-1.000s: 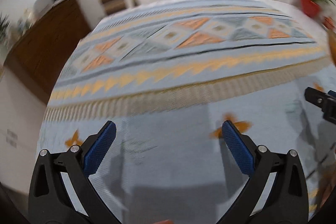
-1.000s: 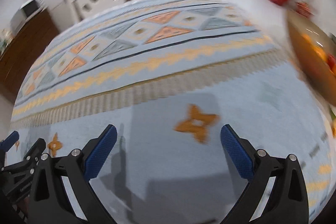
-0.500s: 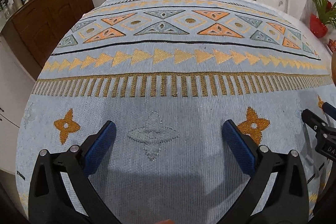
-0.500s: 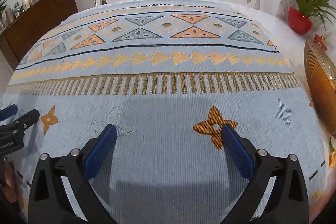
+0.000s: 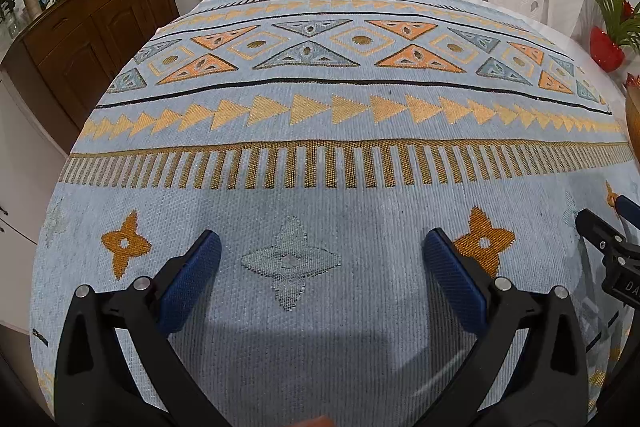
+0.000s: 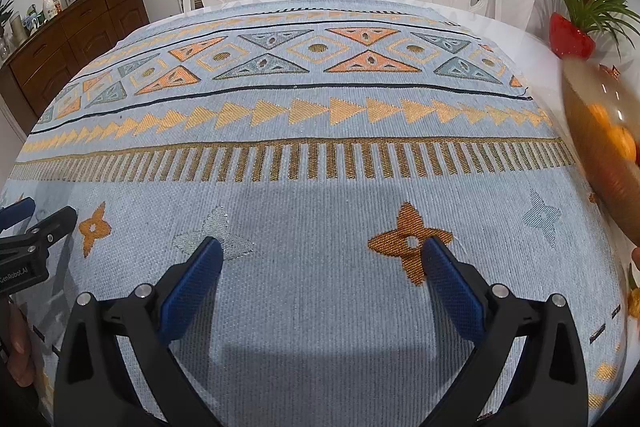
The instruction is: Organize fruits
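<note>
desk [image 6: 536, 39] white, mostly covered by pale blue patterned cloth [image 6: 320, 163]. amber bowl [image 6: 600, 143] with orange fruit at right edge, blurred. red potted plant [image 6: 570, 37] at far right corner.

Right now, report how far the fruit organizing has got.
Done: the amber bowl at the table's right edge already holds some orange fruit, though it is blurred. In hand: nothing; the left gripper and right gripper both hang open above bare tablecloth. Left: at least one fruit-like piece lies by the right edge, hard to identify.
</note>
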